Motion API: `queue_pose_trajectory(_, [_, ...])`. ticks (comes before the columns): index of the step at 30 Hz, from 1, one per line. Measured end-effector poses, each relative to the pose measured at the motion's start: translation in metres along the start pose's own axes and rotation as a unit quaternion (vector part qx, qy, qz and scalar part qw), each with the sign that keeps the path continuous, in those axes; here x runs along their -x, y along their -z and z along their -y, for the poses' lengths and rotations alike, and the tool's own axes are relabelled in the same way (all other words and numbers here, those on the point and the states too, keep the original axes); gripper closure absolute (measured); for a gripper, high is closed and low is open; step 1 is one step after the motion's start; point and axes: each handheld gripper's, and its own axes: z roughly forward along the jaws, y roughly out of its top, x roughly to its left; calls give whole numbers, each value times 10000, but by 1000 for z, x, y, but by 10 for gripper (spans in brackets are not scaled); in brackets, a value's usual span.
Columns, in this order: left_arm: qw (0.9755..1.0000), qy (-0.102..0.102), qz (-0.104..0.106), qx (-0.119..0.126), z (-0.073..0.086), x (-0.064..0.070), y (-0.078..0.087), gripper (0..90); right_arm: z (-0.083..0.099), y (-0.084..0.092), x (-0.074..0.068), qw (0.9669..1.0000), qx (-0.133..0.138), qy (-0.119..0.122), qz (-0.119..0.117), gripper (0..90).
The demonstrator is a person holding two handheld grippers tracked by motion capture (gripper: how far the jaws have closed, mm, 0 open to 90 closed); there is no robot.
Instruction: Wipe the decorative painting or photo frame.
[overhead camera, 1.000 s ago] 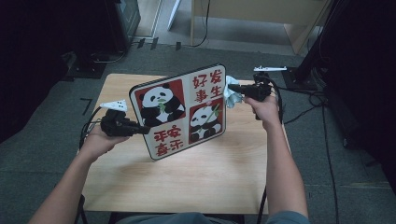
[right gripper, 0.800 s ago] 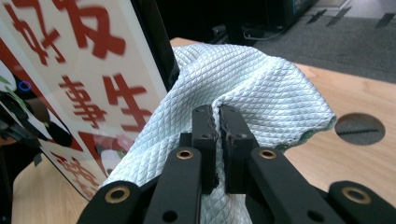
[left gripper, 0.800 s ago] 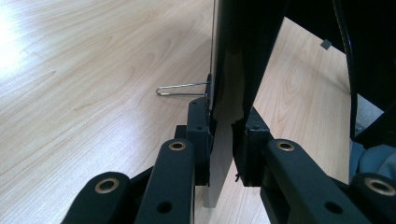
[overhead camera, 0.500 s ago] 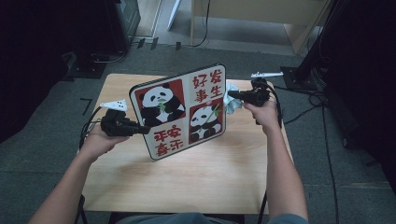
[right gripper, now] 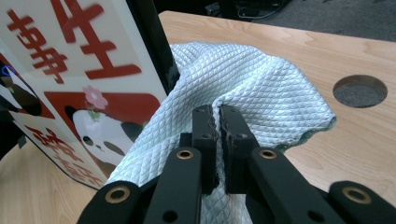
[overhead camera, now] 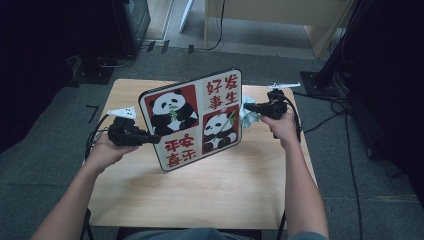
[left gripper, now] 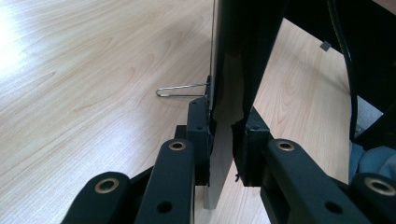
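A square board (overhead camera: 192,120) printed with pandas and red characters stands tilted above the wooden table (overhead camera: 200,190). My left gripper (overhead camera: 145,136) is shut on its left edge. In the left gripper view the board's thin edge (left gripper: 229,93) sits pinched between the pads of that gripper (left gripper: 226,135), and a wire clip (left gripper: 180,89) sticks out of the board's back. My right gripper (overhead camera: 248,107) is shut on a pale quilted cloth (overhead camera: 247,114) at the board's right edge. In the right gripper view the cloth (right gripper: 252,79) bunches around the shut gripper (right gripper: 218,121) and touches the board (right gripper: 70,70).
A round cable hole (right gripper: 359,91) lies in the tabletop near the right side. Cables (overhead camera: 325,107) trail off the table onto the grey floor. A light wooden desk (overhead camera: 270,15) stands at the back, and dark stands flank both sides.
The right hand has moved a little downward along the board's right edge with the cloth. The left hand and the board have stayed put.
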Motion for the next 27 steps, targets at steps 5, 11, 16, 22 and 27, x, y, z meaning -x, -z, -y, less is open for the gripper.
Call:
queue_pose_trajectory(5, [10000, 10, 6, 5, 0, 0, 0, 793, 3, -1, 1, 10000, -39, -31, 23, 861])
queue_pose_trajectory(11, [10000, 9, 5, 5, 0, 0, 0, 793, 12, -4, 4, 10000, -26, -84, -3, 861])
queue_pose_trajectory(16, [10000, 12, 4, 8, 0, 0, 0, 793, 19, -5, 7, 9999, -21, -129, -25, 861])
queue_pose_trajectory(22, [10000, 15, 6, 15, 0, 0, 0, 793, 24, -7, 8, 9998, -45, -181, 1, 861])
queue_pose_trajectory(27, [10000, 7, 2, 11, 0, 0, 0, 793, 29, -9, 10, 9996, -102, -260, -6, 861])
